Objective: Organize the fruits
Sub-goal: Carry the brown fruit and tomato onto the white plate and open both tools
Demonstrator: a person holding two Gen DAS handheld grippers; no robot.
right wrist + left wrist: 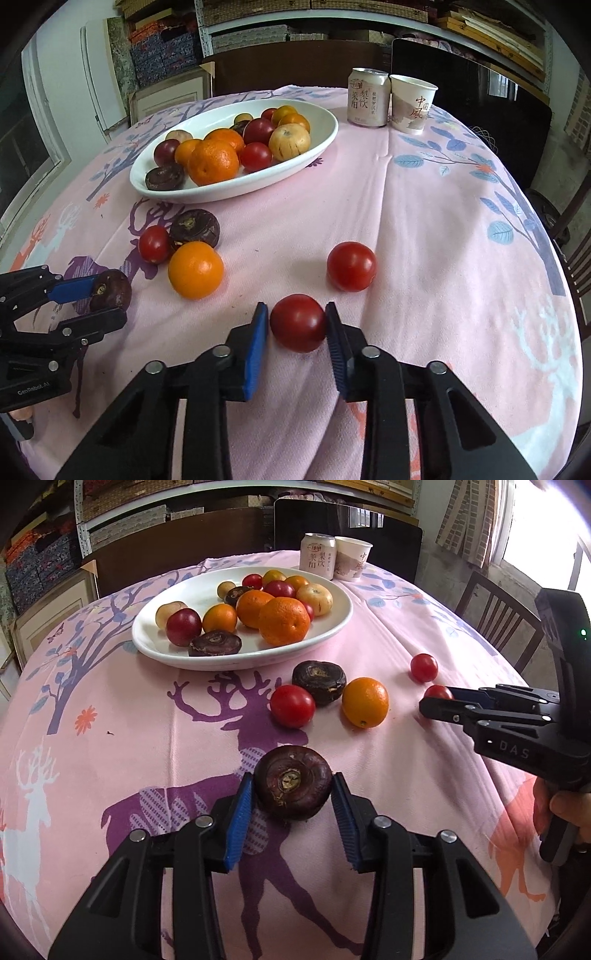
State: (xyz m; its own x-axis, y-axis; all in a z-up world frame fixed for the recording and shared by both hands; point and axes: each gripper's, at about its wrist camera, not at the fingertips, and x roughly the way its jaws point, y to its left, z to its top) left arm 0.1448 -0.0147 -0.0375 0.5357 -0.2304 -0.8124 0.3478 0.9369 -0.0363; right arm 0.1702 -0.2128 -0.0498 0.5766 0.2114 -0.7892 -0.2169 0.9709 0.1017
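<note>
Pressing from both sides, the blue pads of the left gripper [292, 797] are clamped on a dark water chestnut [293, 781], which is seen low on the pink worktop [388, 635]. In the right wrist view the right gripper [297, 325] is closed on a red tomato [298, 322]; its right pad touches the fruit, and at the left pad only a very thin gap, if any, is seen. A second tomato [351, 266] lies near it, toward 1 o'clock. An orange [195, 269], a smaller tomato [154, 243] and another chestnut [194, 230] are grouped toward 10 o'clock, touching each other. The white plate [325, 136] with many fruits is placed farther, at about 11 o'clock. A drink can [368, 98] and a paper cup [412, 103] are standing just beside each other at 1 o'clock, at the far edge.
</note>
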